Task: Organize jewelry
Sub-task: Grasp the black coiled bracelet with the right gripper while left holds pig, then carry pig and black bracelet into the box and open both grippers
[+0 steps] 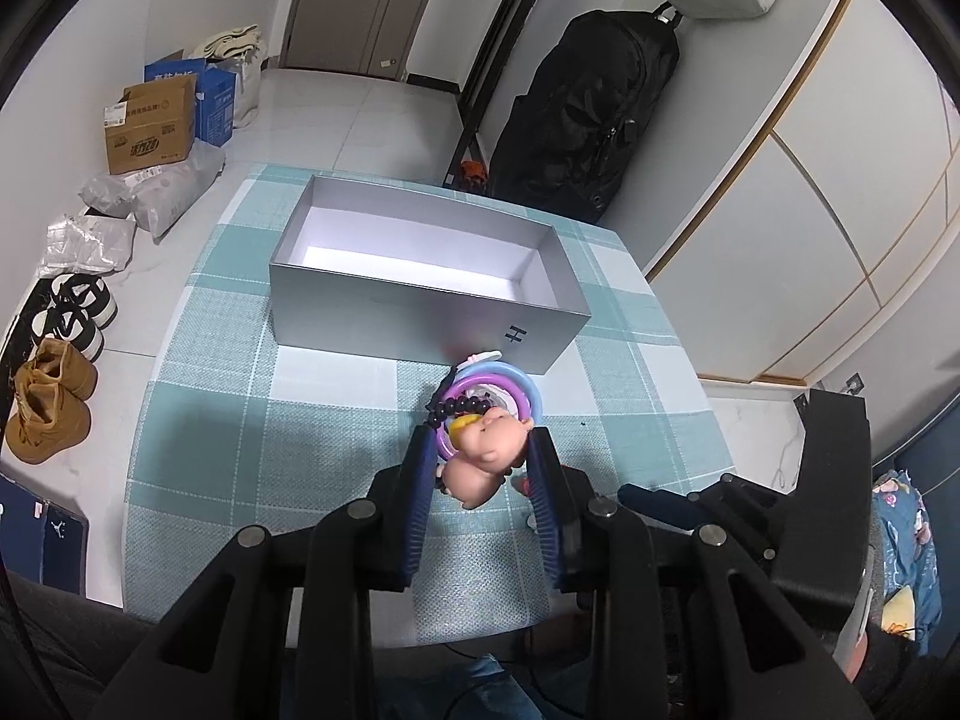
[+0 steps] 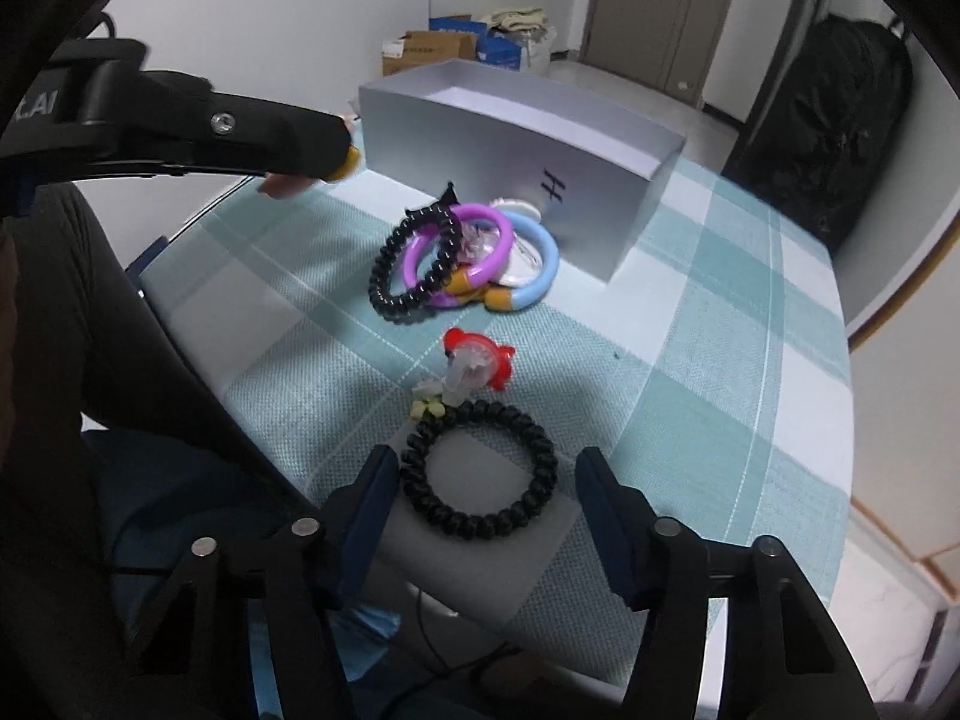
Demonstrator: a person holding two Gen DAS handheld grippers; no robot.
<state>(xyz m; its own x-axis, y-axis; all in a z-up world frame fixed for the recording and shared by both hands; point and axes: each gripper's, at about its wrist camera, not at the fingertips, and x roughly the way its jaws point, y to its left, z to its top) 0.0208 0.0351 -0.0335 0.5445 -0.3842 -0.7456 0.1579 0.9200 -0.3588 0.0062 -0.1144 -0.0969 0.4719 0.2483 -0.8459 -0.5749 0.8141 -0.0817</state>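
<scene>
Pink pig figure (image 1: pixel 480 456) clamped between left gripper (image 1: pixel 480 450) fingers, above checked tablecloth (image 1: pixel 240 360), near grey box (image 1: pixel 420 294). Right wrist view: right gripper (image 2: pixel 486 480) open around black bead bracelet (image 2: pixel 480 468); bangle pile (image 2: pixel 474 258) beside the box.

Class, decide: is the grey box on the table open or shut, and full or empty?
Open and, as far as visible, empty: the grey box has no lid, and its white inside shows bare.

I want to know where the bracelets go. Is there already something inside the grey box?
No, the left wrist view looks down into the open grey box and shows only its bare white bottom, while the bracelets lie outside on the tablecloth.
</scene>
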